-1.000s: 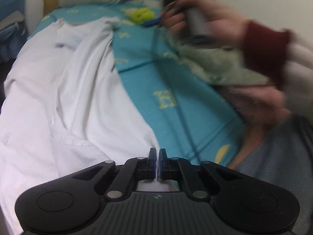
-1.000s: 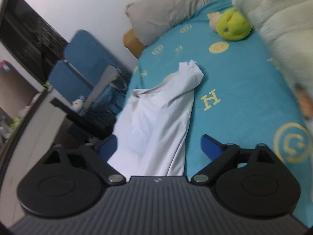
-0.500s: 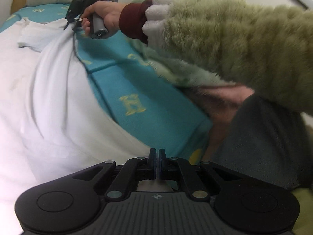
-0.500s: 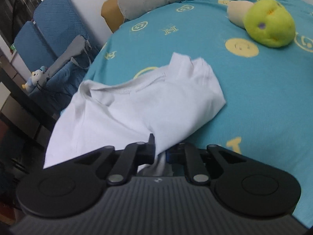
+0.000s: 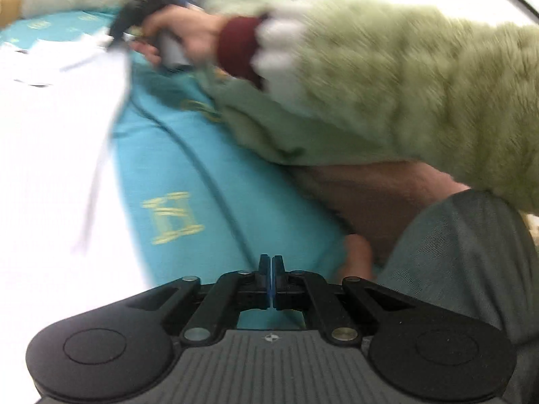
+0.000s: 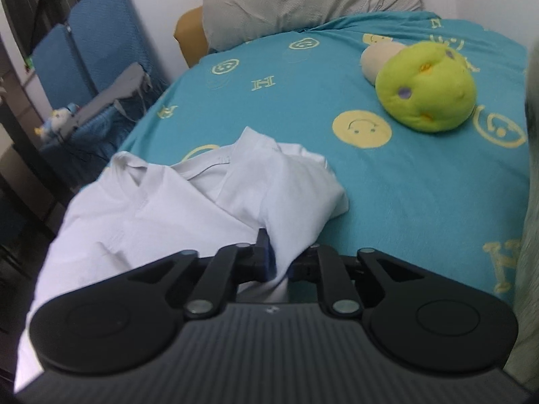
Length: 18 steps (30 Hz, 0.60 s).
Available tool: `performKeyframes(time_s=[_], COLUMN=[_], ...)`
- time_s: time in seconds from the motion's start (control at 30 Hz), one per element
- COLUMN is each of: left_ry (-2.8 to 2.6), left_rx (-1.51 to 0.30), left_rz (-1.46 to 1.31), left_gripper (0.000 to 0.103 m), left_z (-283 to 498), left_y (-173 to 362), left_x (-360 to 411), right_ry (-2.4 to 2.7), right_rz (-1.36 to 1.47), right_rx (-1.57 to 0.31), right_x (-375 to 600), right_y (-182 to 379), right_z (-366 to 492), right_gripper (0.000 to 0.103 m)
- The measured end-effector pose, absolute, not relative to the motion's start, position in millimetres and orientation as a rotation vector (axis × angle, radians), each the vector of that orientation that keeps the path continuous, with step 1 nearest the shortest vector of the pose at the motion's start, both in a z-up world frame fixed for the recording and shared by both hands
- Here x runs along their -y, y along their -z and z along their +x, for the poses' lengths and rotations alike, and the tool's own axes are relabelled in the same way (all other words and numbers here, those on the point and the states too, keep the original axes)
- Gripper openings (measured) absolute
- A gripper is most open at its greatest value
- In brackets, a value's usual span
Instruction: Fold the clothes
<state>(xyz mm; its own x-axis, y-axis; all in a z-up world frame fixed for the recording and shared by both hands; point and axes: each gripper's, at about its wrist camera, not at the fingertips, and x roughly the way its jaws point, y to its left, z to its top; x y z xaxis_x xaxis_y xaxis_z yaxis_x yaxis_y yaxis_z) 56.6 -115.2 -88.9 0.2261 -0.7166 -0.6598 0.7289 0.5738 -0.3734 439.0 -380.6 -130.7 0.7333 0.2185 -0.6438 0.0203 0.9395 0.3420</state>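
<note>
The white shirt (image 6: 175, 208) is lying on the blue bed (image 6: 421, 195). The right claw (image 6: 279, 256) is pinching a bunch of the shirt between its fingers. The left claw (image 5: 270, 281) is squeezed closed with nothing in it, hanging over the bed beside the shirt. A green soft toy (image 6: 426, 87) is sitting near the grey pillow (image 6: 303, 0).

The shirt (image 6: 188, 208) lies on the bed (image 6: 421, 202), bunched between the right gripper's (image 6: 281, 252) fingers (image 6: 262, 245) and spreading left of them. Ahead and right sits a plush toy (image 6: 424, 87); behind it, a pillow (image 6: 303, 0). A chair (image 6: 97, 43) stands far left.
</note>
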Motion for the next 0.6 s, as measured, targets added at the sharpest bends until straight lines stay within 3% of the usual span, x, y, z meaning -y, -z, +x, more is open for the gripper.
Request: performKeyframes(time_s=[0.03,0.07,0.13,0.2,0.6], left_ry=[0.959,0.918,0.833,0.736,0.662], left_rx=[-0.903,-0.903,-0.897,-0.864,-0.806], left_rz=[0.012,0.009,0.001,-0.024,0.247], left_gripper=[0.009,0.018,0.027,0.05,0.054], left_z=[58.0,60.3,64.4,66.1,12.8], left_y=[87.6,84.4,77.4,67.3,69.7], left_x=[107.3,98.7,80.9,58.9,61.2], right_ry=[-0.118,-0.121,-0.126,-0.123,-0.034], right_rz=[0.369,0.397,0.424,0.443,0.43], right_rx=[-0.726,-0.701,-0.665,-0.661,-0.609], right_x=[380.9,380.1,379.1,377.4,343.3], right_y=[129.1,126.2,115.5,102.4,13.6], right_z=[432.6,424.9,407.3,385.9,196.9], right_gripper=[0.082,0.091,0.089,0.089,0.089])
